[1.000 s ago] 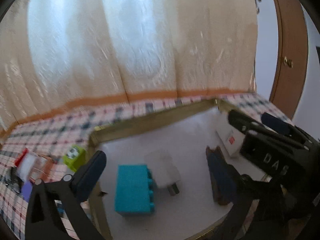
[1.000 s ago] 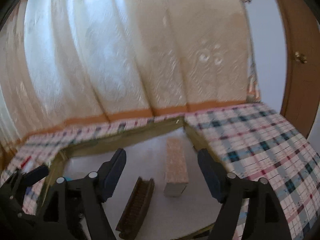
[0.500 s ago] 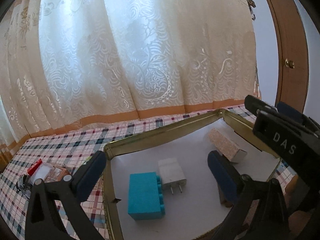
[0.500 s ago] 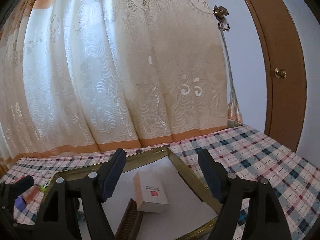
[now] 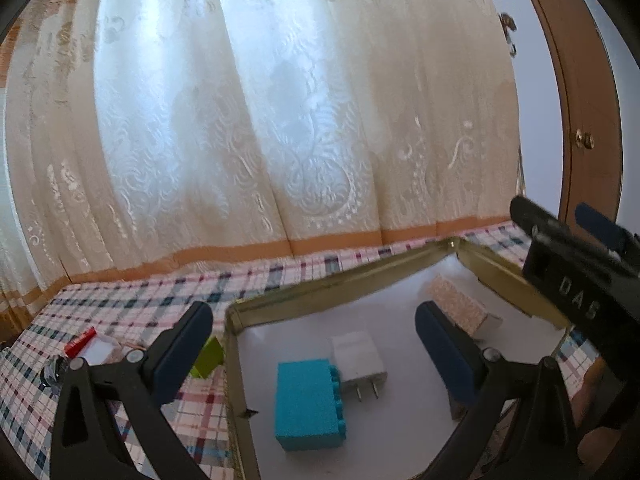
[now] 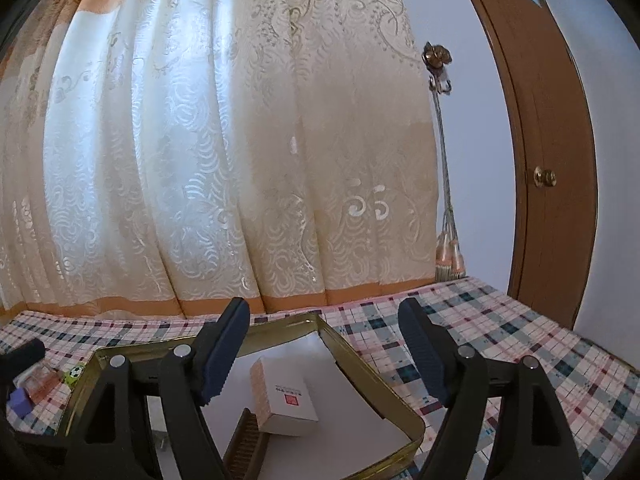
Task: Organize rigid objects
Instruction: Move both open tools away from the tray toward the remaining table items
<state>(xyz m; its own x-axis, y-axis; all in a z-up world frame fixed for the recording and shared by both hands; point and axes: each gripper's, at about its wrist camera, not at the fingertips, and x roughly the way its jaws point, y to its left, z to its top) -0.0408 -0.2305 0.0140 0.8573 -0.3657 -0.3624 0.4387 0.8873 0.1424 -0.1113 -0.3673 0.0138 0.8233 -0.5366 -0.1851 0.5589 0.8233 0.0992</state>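
Checked tablecloth point(image 6: 500, 344) under a lace curtain carries a gold-rimmed tray point(image 5: 340, 280) where the rigid pieces lie: a teal building block point(image 5: 306, 404) touching a white plug adapter point(image 5: 360, 358), a small carton point(image 6: 286, 400) and a brown brush point(image 6: 244, 450). All look light and stiff; the block's flat long sides seem the safest hold. Left gripper point(image 5: 312, 344) and right gripper point(image 6: 320, 350) both gape empty above the tray.

I count one tray point(image 5: 344, 285), and in it one teal block point(image 5: 304, 404), one charger point(image 5: 358, 356), one box point(image 6: 286, 398) and one brush point(image 6: 244, 446). On the desk point(image 5: 132, 312) beside it: one green cube point(image 5: 208, 358).
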